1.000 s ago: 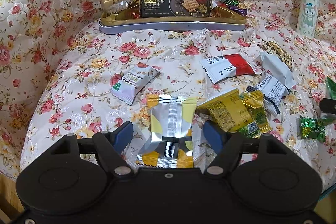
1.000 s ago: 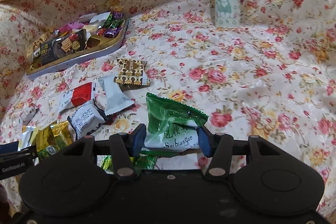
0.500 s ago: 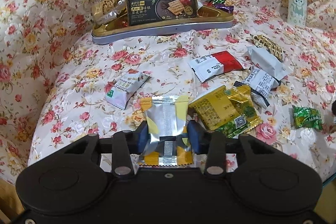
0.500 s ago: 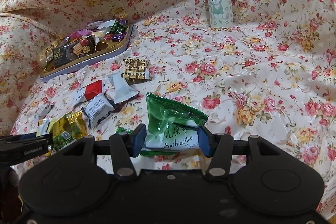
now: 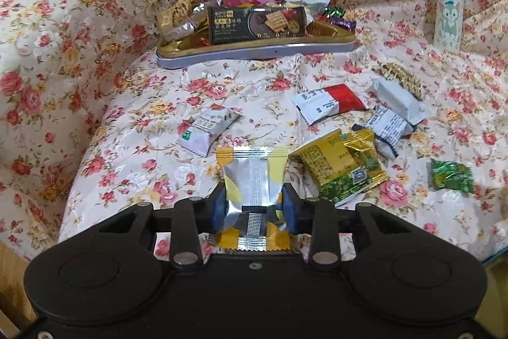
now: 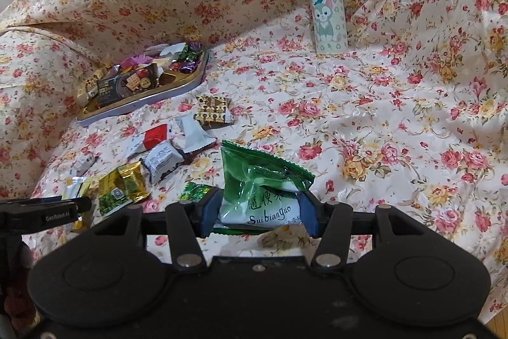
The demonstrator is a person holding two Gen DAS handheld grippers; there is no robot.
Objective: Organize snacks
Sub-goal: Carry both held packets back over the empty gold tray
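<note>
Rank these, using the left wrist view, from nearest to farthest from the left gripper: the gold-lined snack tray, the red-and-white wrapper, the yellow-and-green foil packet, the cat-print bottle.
1. Yellow-and-green foil packet, just right of the left gripper, which is closing on a silver-and-yellow sachet.
2. Red-and-white wrapper, farther back, right of centre.
3. Gold-lined snack tray, at the back.
4. Cat-print bottle, far right corner.

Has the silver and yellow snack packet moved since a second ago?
Yes. The silver and yellow packet, lying flat between open fingers before, is now pinched by the closing left gripper, lifted slightly off the floral cloth beside the yellow packet.
</note>
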